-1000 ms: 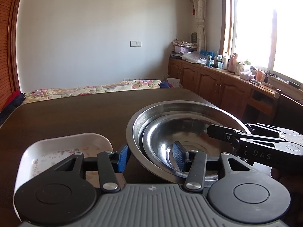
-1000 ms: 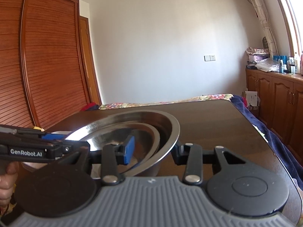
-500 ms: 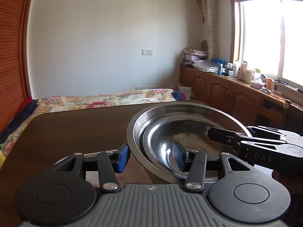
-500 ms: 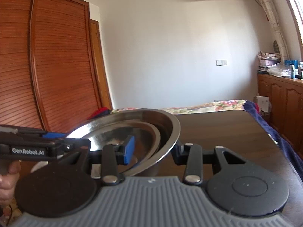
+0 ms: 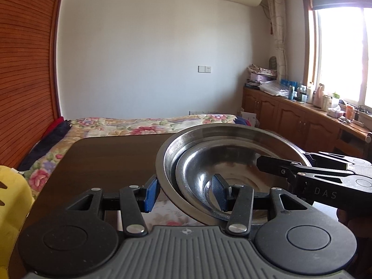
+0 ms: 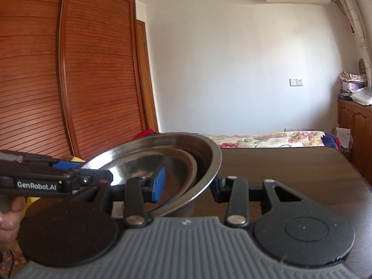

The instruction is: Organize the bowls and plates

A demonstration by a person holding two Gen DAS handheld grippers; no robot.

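Hand-held gripper pair lifting nested steel bowls.
Left hand-held gripper and right hand-held gripper each pinch opposite rims; the stack now rides higher above the desk, ready for relocation.

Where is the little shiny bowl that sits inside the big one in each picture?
Left wrist view: the small steel bowl sits right of centre, nested in the large steel bowl.
Right wrist view: the small steel bowl is left of centre.
Shared landmark: the wall switch.
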